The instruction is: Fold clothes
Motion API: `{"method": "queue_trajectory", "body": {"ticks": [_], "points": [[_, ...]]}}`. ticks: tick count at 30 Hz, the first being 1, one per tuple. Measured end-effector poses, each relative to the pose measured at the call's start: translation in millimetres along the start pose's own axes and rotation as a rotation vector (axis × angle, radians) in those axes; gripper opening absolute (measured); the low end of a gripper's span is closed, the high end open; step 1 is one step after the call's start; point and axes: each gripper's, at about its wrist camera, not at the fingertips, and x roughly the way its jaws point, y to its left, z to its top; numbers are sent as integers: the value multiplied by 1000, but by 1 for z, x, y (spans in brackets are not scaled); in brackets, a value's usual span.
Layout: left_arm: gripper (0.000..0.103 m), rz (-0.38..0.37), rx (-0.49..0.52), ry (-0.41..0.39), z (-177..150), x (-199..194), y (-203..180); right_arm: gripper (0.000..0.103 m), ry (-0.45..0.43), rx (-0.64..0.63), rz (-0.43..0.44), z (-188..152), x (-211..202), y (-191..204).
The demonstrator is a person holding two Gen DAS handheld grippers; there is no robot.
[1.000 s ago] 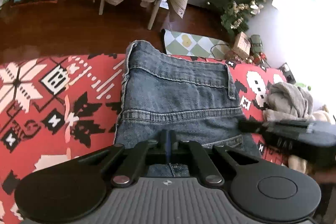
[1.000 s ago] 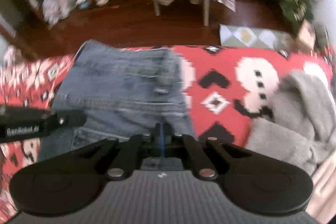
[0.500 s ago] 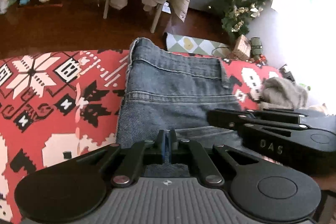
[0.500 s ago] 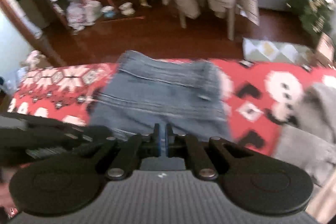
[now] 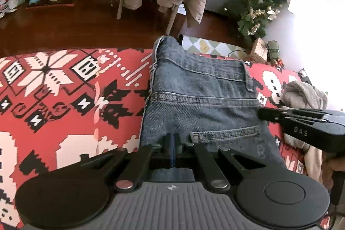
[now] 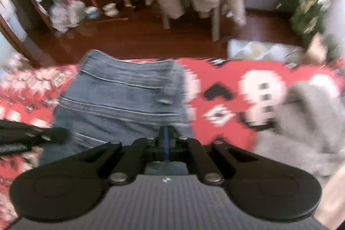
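Left wrist view shows your jeans (image 5: 200, 105) lying flat in a compact rectangle on the red patterned blanket (image 5: 64, 89), waistband at the far edge and a pocket seam nearest you. That shape fits a pair already folded down; how many layers lie beneath cannot be read from here.

Your left gripper (image 5: 173, 143) sits at the near edge of the denim with its fingers pressed together; whether any cloth is caught between them, you cannot tell. Your right gripper (image 6: 166, 137) is likewise closed up, at the near right corner of the jeans, and its view is blurred, so a pinch of fabric cannot be ruled in or out.

Over the last second the jeans kept their outline and place. Half a second ago the right gripper lay across the denim in front of the left camera; now it has drawn off to the right edge (image 5: 301, 122). That suggests smoothing or letting go rather than a new fold being carried over.

Beyond the jeans on the right lies a crumpled grey garment (image 6: 301, 122), unfolded, likely your next piece.
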Motion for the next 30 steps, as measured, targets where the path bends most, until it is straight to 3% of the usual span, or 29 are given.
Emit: {"method": "queue_trajectory", "body": {"ticks": [4,9,13,16,20,23,30], "points": [[3,-27,-1,1,-13,-19,-6,4,-9,41,23,-11,-24,-13],[3,-2,3,71,-42,-16,-5,4,51,30,75,-36,-35,-7],[3,6,-49,92,-61,-25,5,5,86,51,31,-56,-30,-11],[3,20,-55,130,-77,-31,9,5,114,61,-20,-71,-41,-23],[3,1,-53,139,-90,-43,2,8,112,98,-27,-87,-65,-32],[3,-32,-43,129,-96,-44,-7,8,78,63,-3,-92,-79,-21],[3,-1,-19,177,-111,-44,-9,8,103,-70,-23,-101,-70,4]]}}
